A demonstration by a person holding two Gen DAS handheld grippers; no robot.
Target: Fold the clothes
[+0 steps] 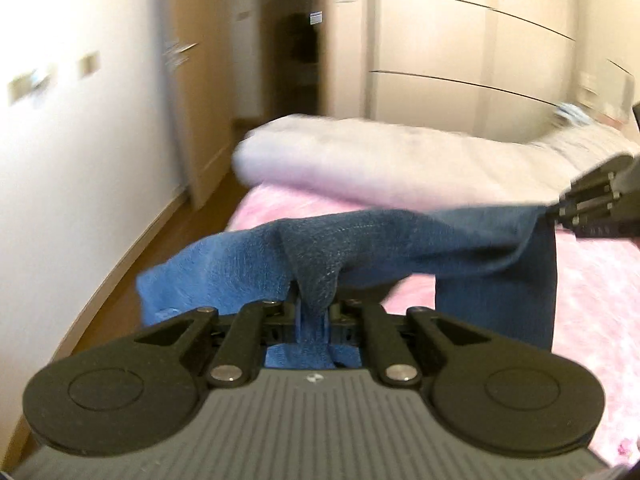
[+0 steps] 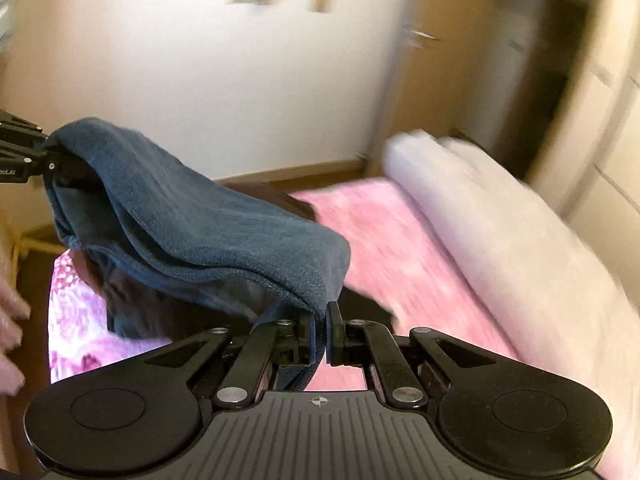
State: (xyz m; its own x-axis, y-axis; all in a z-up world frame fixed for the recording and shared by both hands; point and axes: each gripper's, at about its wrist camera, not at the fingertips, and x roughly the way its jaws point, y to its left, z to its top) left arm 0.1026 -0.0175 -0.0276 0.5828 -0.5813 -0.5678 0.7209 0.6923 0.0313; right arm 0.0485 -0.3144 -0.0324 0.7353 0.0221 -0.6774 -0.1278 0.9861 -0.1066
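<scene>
Clearly aloft, one blue garment [image 1: 400,240] hangs stretched between the two tools, above the pink bedspread [image 1: 592,292] that fills the lower right of the left wrist view. The left gripper [image 1: 314,308] at bottom centre of that view is clamped on a bunched pinch of the cloth, its jaws drawn together with fabric squeezed up through them. The right gripper [image 2: 324,334], at bottom centre of its own view, is likewise closed on a thin edge of the same cloth; it also shows at the right edge of the left view [image 1: 560,212], with a dark panel of the garment dropping straight down from it.

Judging from the sag and the doubled layers, the cloth is being carried or spread in the air; whether it is being opened out or brought together into a fold, the pictures do not settle. To do this well, both pinches should stay firm and level, the span kept taut enough that the loose lobe at left centre does not curl under, and the hanging part lowered onto the bedspread flat.

Counted: one garment, two grippers, one bedspread, one pale rolled duvet [image 2: 500,220] along the far side, and fingers of one hand [image 2: 10,320] at the left edge of the right view.
</scene>
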